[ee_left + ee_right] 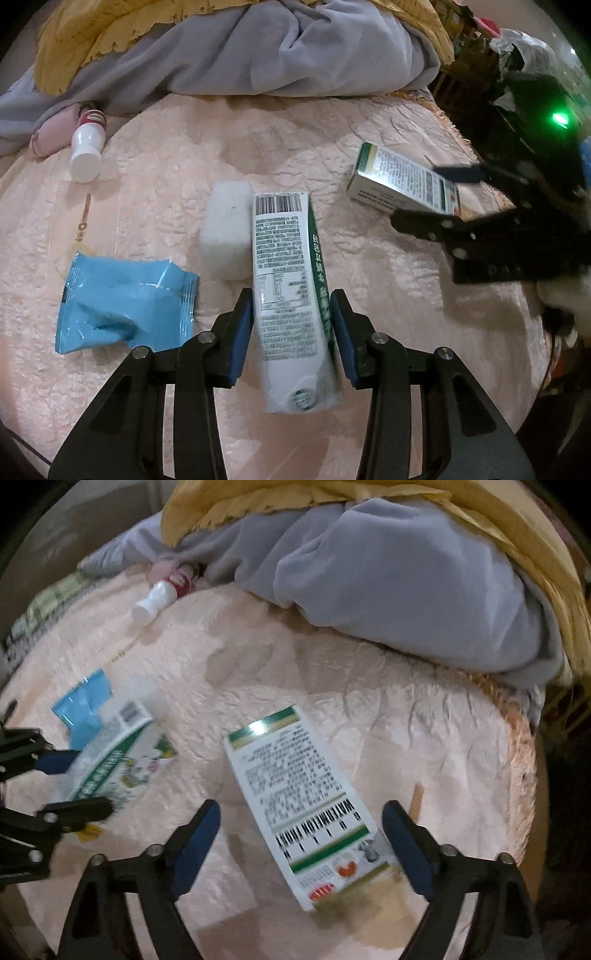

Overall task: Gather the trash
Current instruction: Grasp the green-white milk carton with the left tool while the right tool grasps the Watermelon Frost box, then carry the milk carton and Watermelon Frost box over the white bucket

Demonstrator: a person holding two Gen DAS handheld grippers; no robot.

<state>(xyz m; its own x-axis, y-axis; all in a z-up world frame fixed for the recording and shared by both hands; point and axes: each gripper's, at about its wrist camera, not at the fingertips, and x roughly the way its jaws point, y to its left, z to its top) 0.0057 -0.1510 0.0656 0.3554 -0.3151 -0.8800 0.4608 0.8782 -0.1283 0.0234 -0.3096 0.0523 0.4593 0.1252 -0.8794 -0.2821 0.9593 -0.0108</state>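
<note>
Carton (pixel 291 291) clamped in left claw (pixel 291 332) — right claw (pixel 301 849) wide, straddling box (pixel 303 812) near bed edge.

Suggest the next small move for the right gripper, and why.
Probably ease the right gripper down a little and close on the green-striped box. Its blue pads stand wide open on either side of the box's near end, apart from it, and the box lies flat on the pink bedspread. The left gripper already straddles the milk carton, so it needs nothing from the right.
</note>
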